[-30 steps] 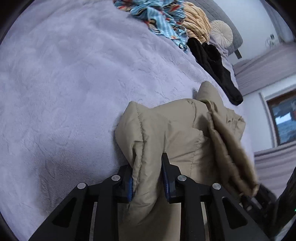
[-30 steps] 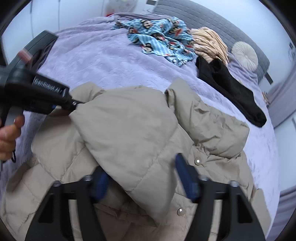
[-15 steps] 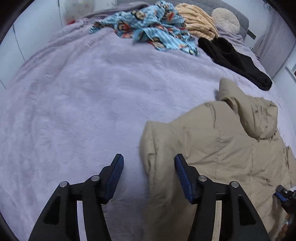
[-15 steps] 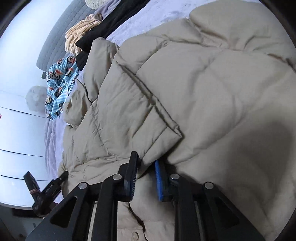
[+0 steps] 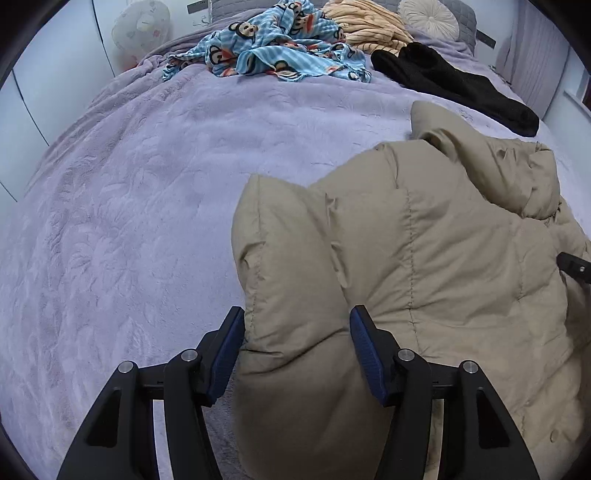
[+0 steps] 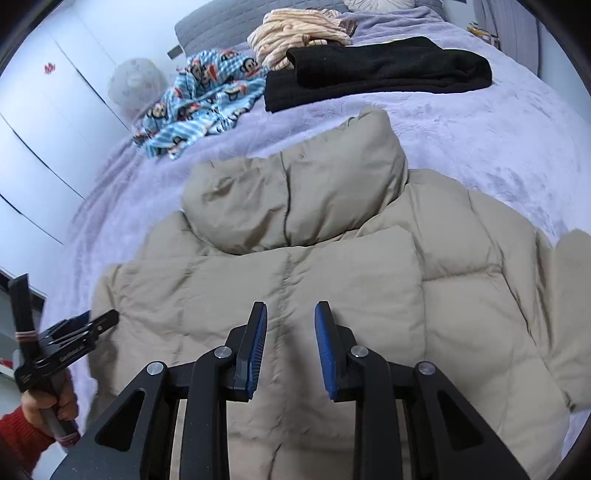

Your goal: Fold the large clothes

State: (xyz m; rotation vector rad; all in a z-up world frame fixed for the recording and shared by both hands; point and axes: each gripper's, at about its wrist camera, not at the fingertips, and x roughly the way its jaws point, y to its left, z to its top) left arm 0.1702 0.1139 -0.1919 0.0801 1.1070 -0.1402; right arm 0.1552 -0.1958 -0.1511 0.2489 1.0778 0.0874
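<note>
A beige puffer jacket (image 5: 424, 258) lies on the lilac bed cover (image 5: 129, 221), its back up and hood (image 6: 295, 199) toward the headboard. My left gripper (image 5: 295, 332) is open, with a fold of the jacket's left edge between its wide-apart blue pads (image 5: 229, 347); the pads do not squeeze it. My right gripper (image 6: 290, 343) is open and empty, held over the jacket's back. In the right wrist view the left gripper (image 6: 88, 326) shows at the jacket's left edge, held by a hand in a red sleeve.
Toward the headboard lie a blue monkey-print cloth (image 5: 273, 48), a striped cream garment (image 5: 365, 26), and a black garment (image 5: 454, 81). A round cushion (image 5: 428, 16) rests against the grey headboard. White wardrobe doors (image 6: 40, 122) stand to the left.
My left gripper opened and let the jacket's edge drop onto the bed, then moved back around it. My right gripper released the sleeve fold and pulled back above the jacket's back.
</note>
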